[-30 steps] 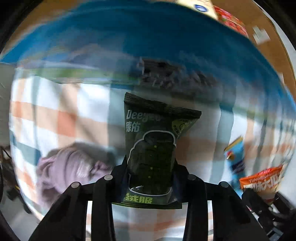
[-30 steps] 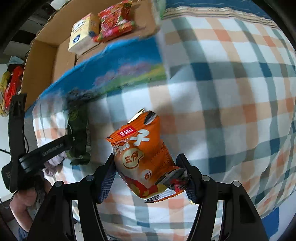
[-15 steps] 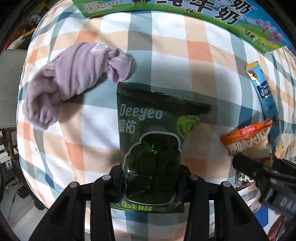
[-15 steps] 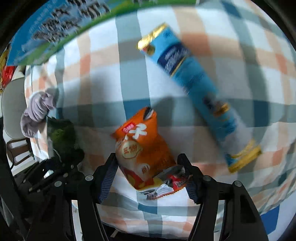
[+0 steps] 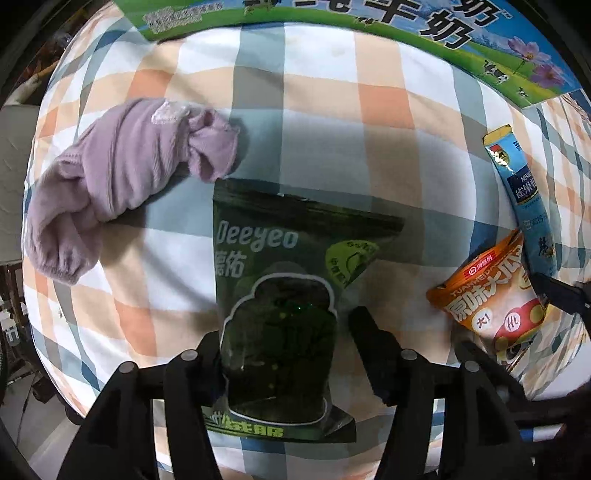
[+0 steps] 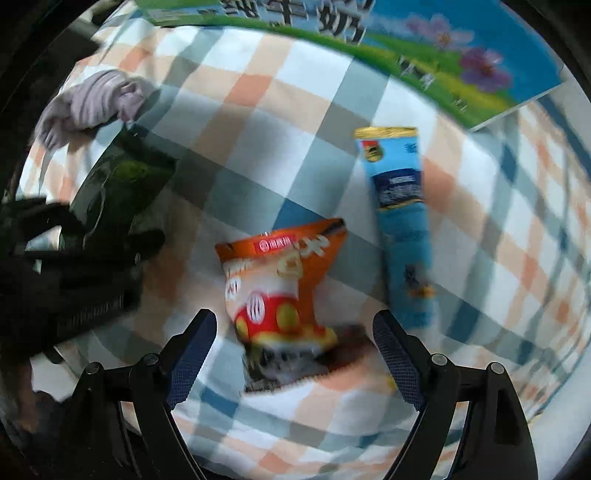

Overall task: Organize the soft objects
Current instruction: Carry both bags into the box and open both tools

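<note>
A dark green snack bag (image 5: 277,295) lies on the checked cloth between the fingers of my left gripper (image 5: 284,332), whose jaws stand open around it. An orange snack bag (image 6: 277,284) lies on the cloth between the fingers of my right gripper (image 6: 295,332), which is open and no longer grips it. The orange bag also shows in the left wrist view (image 5: 491,295). The green bag also shows in the right wrist view (image 6: 122,184). A purple sock (image 5: 122,177) lies left of the green bag.
A long blue sachet (image 6: 402,221) lies right of the orange bag. A blue and green printed carton (image 5: 369,22) stands along the far edge of the checked cloth (image 5: 332,110). The cloth's edge drops off at left and front.
Both grippers lowered their bags from near the carton onto the cloth. Both then opened and let the bags go.
</note>
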`<state>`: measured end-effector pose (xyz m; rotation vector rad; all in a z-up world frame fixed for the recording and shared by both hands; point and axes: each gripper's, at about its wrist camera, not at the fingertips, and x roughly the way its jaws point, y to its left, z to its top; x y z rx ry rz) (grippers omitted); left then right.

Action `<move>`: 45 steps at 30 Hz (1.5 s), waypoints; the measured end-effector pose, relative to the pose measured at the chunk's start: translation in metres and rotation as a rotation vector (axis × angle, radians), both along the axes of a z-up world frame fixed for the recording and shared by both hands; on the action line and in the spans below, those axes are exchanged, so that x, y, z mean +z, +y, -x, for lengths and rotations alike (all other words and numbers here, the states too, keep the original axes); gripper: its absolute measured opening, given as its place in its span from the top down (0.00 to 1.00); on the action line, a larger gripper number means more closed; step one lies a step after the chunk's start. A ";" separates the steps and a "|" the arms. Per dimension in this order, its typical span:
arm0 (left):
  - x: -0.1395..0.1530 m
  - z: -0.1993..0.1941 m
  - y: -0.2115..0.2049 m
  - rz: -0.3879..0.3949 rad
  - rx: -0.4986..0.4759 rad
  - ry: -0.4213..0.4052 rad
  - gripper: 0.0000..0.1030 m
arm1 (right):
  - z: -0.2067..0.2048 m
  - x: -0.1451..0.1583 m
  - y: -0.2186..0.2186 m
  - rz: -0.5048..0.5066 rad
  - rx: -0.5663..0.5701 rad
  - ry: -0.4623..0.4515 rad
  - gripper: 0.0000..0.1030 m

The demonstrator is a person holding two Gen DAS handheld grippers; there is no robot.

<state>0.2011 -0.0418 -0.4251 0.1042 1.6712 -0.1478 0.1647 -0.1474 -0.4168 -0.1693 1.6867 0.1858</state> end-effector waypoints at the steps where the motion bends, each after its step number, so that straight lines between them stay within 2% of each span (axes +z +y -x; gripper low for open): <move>1: 0.002 -0.001 -0.004 0.001 0.000 -0.008 0.47 | -0.002 -0.003 -0.003 -0.005 -0.017 0.010 0.18; 2: 0.002 0.002 -0.011 -0.008 0.000 -0.021 0.55 | -0.005 -0.008 -0.005 -0.001 -0.043 0.028 0.27; 3: 0.005 0.005 -0.012 -0.016 0.000 -0.032 0.63 | -0.006 -0.010 -0.008 -0.015 -0.070 0.038 0.29; 6: 0.010 0.007 -0.011 -0.004 0.022 -0.044 0.66 | -0.005 -0.014 -0.004 -0.036 -0.111 0.061 0.36; 8: 0.014 0.007 -0.010 -0.005 0.030 -0.055 0.67 | 0.000 -0.013 0.000 -0.016 -0.107 0.063 0.51; 10: 0.018 0.008 -0.014 -0.008 0.027 -0.064 0.68 | 0.012 -0.012 -0.003 -0.012 -0.120 0.070 0.53; 12: 0.033 0.014 -0.007 -0.008 0.024 -0.083 0.68 | 0.016 -0.009 -0.006 -0.017 -0.149 0.072 0.54; 16: 0.058 0.020 -0.019 -0.003 0.005 -0.145 0.68 | 0.015 0.003 -0.017 -0.063 -0.228 0.059 0.55; 22: 0.119 0.016 -0.021 0.065 -0.002 -0.230 0.68 | 0.015 0.054 -0.038 -0.143 -0.304 -0.021 0.56; 26: 0.164 0.010 -0.019 0.139 -0.001 -0.294 0.68 | 0.007 0.103 -0.051 -0.195 -0.339 -0.103 0.56; 30: 0.213 -0.016 -0.011 0.210 0.008 -0.353 0.68 | -0.008 0.154 -0.066 -0.245 -0.370 -0.186 0.56; 34: 0.246 -0.063 -0.006 0.227 0.019 -0.403 0.68 | -0.035 0.194 -0.065 -0.262 -0.389 -0.258 0.56; 36: 0.251 -0.082 -0.001 0.224 0.023 -0.413 0.68 | -0.054 0.209 -0.070 -0.260 -0.408 -0.285 0.56; 42: 0.246 -0.156 0.004 0.190 0.043 -0.389 0.68 | -0.119 0.221 -0.088 -0.233 -0.459 -0.285 0.56; 45: 0.227 -0.190 0.006 0.175 0.051 -0.349 0.68 | -0.154 0.202 -0.087 -0.217 -0.486 -0.265 0.56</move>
